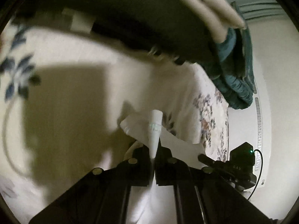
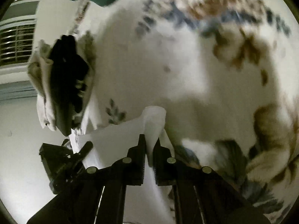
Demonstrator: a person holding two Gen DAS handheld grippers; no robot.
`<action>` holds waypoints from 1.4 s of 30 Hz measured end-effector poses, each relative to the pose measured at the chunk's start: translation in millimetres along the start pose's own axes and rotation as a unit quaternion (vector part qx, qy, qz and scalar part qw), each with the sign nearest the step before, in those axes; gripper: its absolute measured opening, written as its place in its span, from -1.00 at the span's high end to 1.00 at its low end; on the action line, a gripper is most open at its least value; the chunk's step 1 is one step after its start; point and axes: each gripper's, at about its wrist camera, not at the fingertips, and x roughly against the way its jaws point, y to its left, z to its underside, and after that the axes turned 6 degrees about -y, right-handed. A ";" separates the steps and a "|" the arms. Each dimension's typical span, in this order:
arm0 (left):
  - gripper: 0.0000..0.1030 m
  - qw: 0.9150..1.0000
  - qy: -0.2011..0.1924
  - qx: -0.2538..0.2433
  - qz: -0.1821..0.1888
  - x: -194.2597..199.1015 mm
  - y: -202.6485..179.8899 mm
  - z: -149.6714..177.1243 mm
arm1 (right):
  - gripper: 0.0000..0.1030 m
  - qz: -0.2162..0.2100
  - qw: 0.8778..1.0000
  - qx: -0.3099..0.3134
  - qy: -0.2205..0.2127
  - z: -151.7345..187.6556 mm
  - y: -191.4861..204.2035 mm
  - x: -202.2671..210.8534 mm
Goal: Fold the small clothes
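Observation:
A small white garment (image 1: 177,141) is held up between both grippers over a floral sheet. My left gripper (image 1: 154,147) is shut on one pinched corner of it, which sticks up between the black fingers. My right gripper (image 2: 150,141) is shut on another corner of the white garment (image 2: 153,119), bunched between its fingers. The cloth stretches sideways from each gripper toward the other one. The right gripper shows at the right in the left wrist view (image 1: 241,162), and the left gripper shows at the left in the right wrist view (image 2: 63,158).
A white sheet with blue and brown flowers (image 2: 205,71) covers the surface. A pile of dark, cream and teal clothes (image 1: 233,74) lies at the far side; it also shows in the right wrist view (image 2: 65,78). A window with blinds (image 2: 16,43) is at left.

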 end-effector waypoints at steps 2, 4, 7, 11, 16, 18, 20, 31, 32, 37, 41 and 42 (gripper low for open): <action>0.96 1.000 0.003 0.001 -0.012 -6.4 0.3 -4.8 | 0.91 0.021 1.000 0.016 -0.010 -4.1 -6.2 1.8; 0.88 0.999 0.035 0.010 -0.025 -16.9 8.8 -6.0 | 0.90 0.049 0.999 0.015 0.019 -6.8 -11.7 -9.4; 0.27 0.998 0.052 0.023 -0.023 -10.2 16.7 -2.9 | 0.46 0.028 0.998 -0.016 0.062 -5.2 -29.8 -4.4; -0.37 0.997 0.052 0.049 0.026 12.0 29.2 15.4 | -0.39 -0.019 0.994 -0.034 0.098 14.4 -42.5 4.8; -0.37 0.991 0.100 0.067 0.048 -6.3 35.9 45.3 | -0.39 -0.066 0.980 -0.063 0.177 51.0 -60.7 -26.5; -0.37 0.991 0.104 0.064 0.047 -16.2 30.3 52.0 | -0.39 -0.087 0.977 -0.082 0.177 56.5 -64.5 -37.1; -0.26 0.993 0.092 0.051 0.049 -17.4 20.7 53.5 | -0.35 -0.105 0.976 -0.087 0.168 59.0 -62.5 -38.8; 0.71 0.998 0.048 0.014 0.032 40.1 -20.7 41.1 | 0.70 -0.099 0.984 0.022 0.148 66.3 43.1 -5.9; 0.71 0.999 0.040 0.014 0.034 53.2 -27.8 34.9 | 0.70 -0.098 0.984 0.031 0.147 64.9 56.6 0.1; 0.71 0.999 -0.007 -0.005 0.039 115.3 -67.5 -8.8 | 0.70 -0.110 0.981 0.093 0.133 40.7 150.2 37.8; 0.70 0.997 -0.053 -0.019 0.043 155.1 -91.0 -58.8 | 0.70 -0.129 0.976 0.133 0.112 8.9 225.4 49.0; 0.70 0.997 -0.064 -0.022 0.042 162.3 -94.4 -73.5 | 0.70 -0.133 0.975 0.138 0.108 1.6 237.7 47.3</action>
